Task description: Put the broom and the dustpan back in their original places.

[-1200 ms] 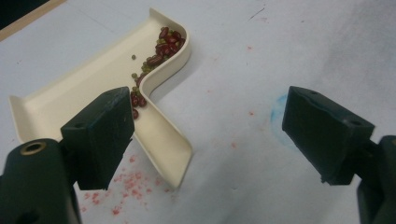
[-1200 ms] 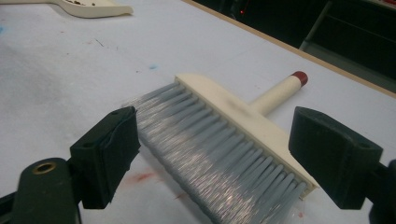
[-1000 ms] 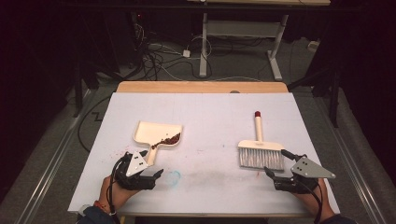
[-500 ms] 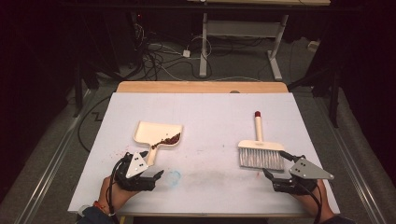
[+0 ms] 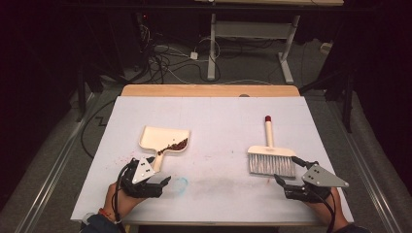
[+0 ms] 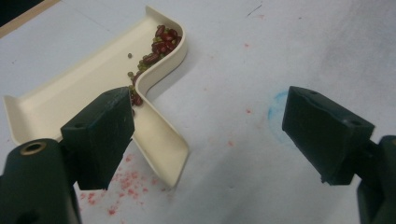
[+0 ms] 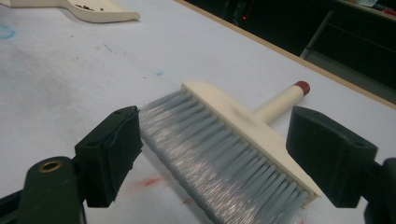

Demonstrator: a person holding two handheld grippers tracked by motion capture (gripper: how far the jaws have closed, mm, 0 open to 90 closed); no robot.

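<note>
Both claws spread, empty; brush handle away from person, bristles toward right claw.

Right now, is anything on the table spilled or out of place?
Mostly tidy: the beans lie inside the dustpan. Red specks dot the table beside its handle, and a blue smudge marks the sheet.

Cream plastic dustpans: one is lying on the table.
Cream-handled brushes with grey bristles: one is lying flat.
Black two-jaw grippers: two are showing, left and right.
Dark red beans: too many are clustering to count.
</note>
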